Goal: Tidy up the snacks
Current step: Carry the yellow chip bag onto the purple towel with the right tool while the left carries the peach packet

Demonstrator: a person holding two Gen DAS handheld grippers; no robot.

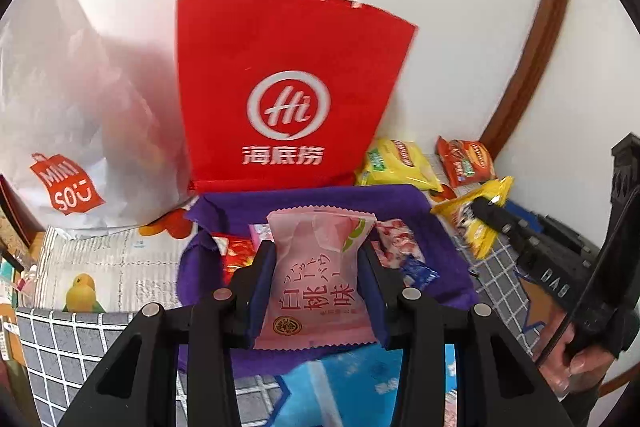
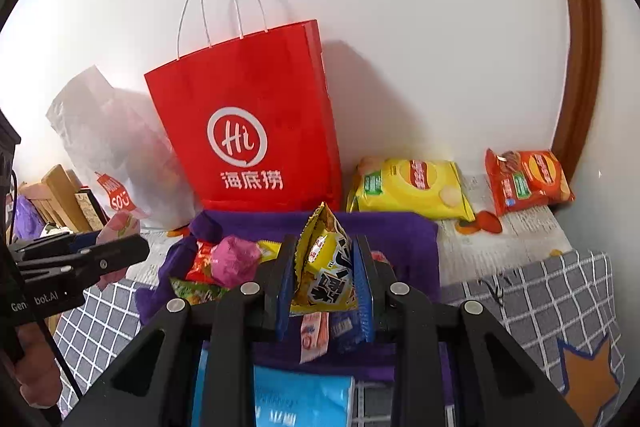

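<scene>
While clamped, pink snack packet [image 1: 316, 283] stands upright.

A bed with a grey checked quilt [image 2: 552, 291] carries a purple felt bin [image 2: 404, 239]; behind it stands a red paper bag [image 2: 248, 107], right of that a yellow chip packet [image 2: 412, 187].

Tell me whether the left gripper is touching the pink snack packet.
Touching. The left wrist view shows the left gripper with both pads pressed against the pink snack packet.
</scene>
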